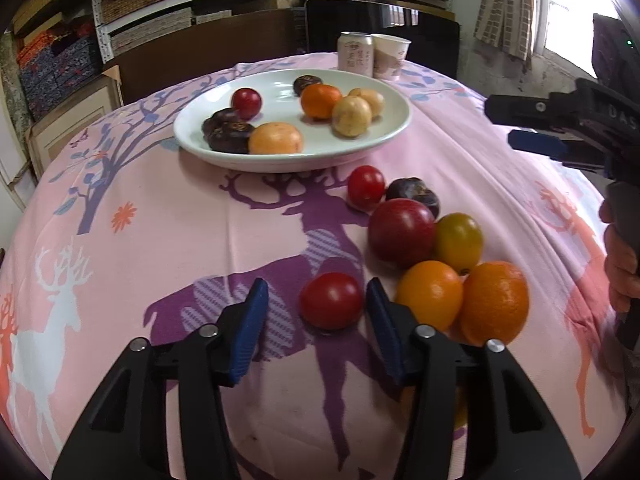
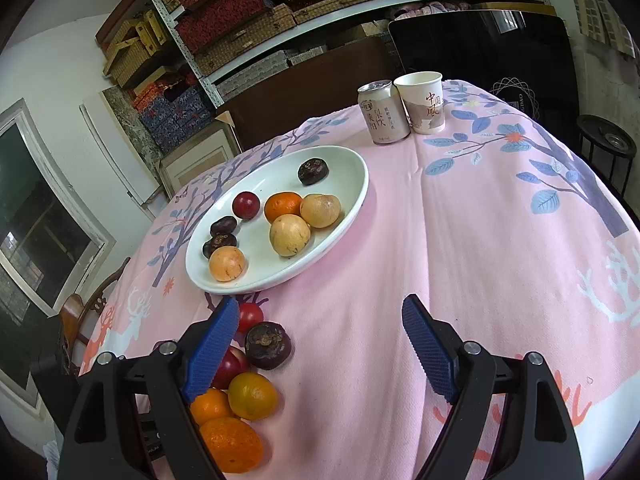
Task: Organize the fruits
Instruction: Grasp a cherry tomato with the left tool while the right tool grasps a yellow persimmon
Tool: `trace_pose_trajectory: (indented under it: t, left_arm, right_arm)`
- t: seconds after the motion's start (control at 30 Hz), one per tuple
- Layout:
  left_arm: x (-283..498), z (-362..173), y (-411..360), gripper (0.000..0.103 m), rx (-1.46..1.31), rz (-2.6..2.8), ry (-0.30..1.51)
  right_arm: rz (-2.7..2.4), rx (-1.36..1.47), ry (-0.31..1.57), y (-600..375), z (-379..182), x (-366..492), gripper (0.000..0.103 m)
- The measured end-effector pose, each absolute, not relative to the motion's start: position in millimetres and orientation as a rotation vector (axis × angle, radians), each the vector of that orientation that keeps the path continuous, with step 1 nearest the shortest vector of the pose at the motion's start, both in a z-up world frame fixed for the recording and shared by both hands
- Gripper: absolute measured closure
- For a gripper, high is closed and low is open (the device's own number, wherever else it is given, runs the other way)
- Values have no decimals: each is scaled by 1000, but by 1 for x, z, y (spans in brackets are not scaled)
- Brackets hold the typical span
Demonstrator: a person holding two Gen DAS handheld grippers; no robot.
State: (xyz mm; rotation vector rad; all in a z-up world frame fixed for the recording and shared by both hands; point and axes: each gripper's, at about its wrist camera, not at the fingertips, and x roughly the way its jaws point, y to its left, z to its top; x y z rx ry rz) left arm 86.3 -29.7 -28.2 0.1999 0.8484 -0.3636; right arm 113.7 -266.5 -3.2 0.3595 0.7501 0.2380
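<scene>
My left gripper (image 1: 318, 306) is low over the cloth with a small red tomato (image 1: 331, 300) between its blue pads. The right pad sits at the tomato's side and the left pad stands clear of it, so the jaws are open. Just right of it lie two oranges (image 1: 495, 302), a yellow-green fruit (image 1: 459, 242), a big red fruit (image 1: 401, 232), a dark fruit (image 1: 416, 190) and another small tomato (image 1: 365, 187). The white plate (image 1: 192, 120) beyond holds several fruits. My right gripper (image 2: 320, 312) hovers open over bare cloth, with the dark fruit (image 2: 267, 345) by its left finger and the plate (image 2: 344, 168) ahead.
A drink can (image 2: 382, 112) and a paper cup (image 2: 424, 102) stand at the table's far edge behind the plate. A dark chair back and shelves of boxes lie beyond. A hand (image 1: 620, 264) holds the right gripper's handle at the right edge of the left wrist view.
</scene>
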Motion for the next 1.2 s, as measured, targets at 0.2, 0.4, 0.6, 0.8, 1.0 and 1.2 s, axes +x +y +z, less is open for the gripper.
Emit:
trace_pose_trajectory:
  t: [0.2, 0.4, 0.6, 0.8, 1.0, 1.2]
  left_arm:
    - [90, -31, -29, 65, 156, -397, 872]
    - [90, -29, -23, 71, 154, -365, 869]
    - [92, -23, -10, 71, 136, -316, 844]
    - [96, -29, -11, 71, 153, -310, 866]
    - [97, -33, -12, 67, 161, -302, 881]
    - [97, -34, -15, 66, 173, -302, 885]
  right_arm:
    - [237, 352, 758, -264, -5, 115, 18]
    - [244, 344, 761, -262, -6, 115, 18]
    - [281, 256, 790, -242, -11, 114, 18]
    - [363, 155, 849, -219, -18, 102, 18]
    - [432, 150, 902, -206, -31, 89, 30]
    - [513, 289, 952, -210, -39, 95, 49]
